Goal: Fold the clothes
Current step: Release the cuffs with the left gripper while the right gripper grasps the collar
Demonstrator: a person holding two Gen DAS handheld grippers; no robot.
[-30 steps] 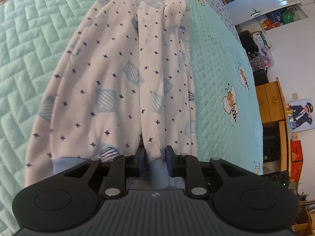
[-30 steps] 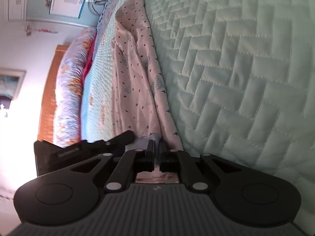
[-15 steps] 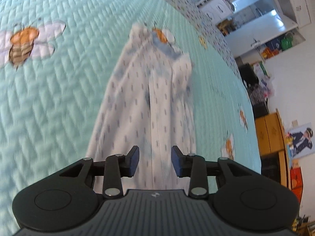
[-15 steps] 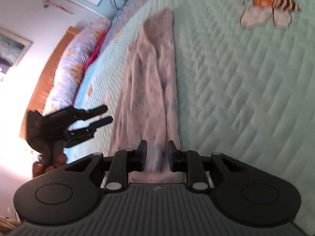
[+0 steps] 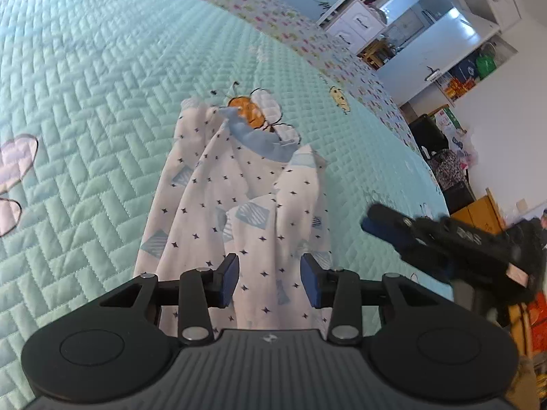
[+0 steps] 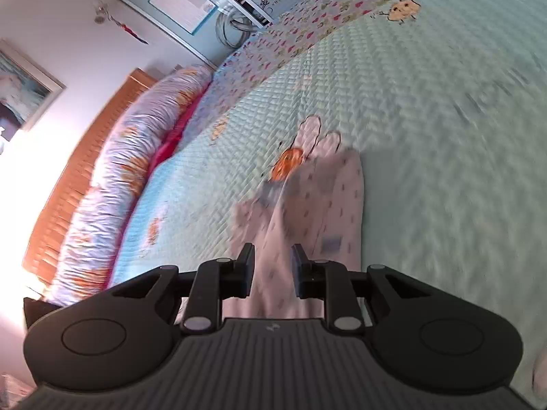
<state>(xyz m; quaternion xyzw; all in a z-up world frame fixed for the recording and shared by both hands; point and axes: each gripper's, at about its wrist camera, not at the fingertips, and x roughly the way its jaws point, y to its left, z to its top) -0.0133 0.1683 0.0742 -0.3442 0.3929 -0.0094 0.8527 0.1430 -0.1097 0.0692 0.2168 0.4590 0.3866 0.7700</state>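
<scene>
A white garment [image 5: 239, 205] with small dark stars, pale blue patches and a light blue trim lies folded into a long strip on the mint quilted bedspread [image 5: 85, 102]. My left gripper [image 5: 270, 282] hovers above its near end. Its jaws are opening and the blue pads touch no cloth. In the right wrist view, which is motion-blurred, the same garment [image 6: 342, 205] stretches away from my right gripper [image 6: 272, 271]. That gripper stands open above the cloth with nothing pinched. The right gripper [image 5: 371, 220] also shows at the right of the left wrist view, off the garment's right edge.
The bedspread [image 6: 427, 136] has bee pictures and a heart-patterned border. A long rolled duvet [image 6: 130, 171] lies against the wooden headboard [image 6: 78, 171]. White cabinets and shelves [image 5: 359, 24] and a wooden cabinet [image 5: 485, 212] stand beyond the bed.
Both grippers let go of the garment's blue-trimmed end and drew back and up. The garment now lies flat on the bed, and the right gripper has come into the left view.
</scene>
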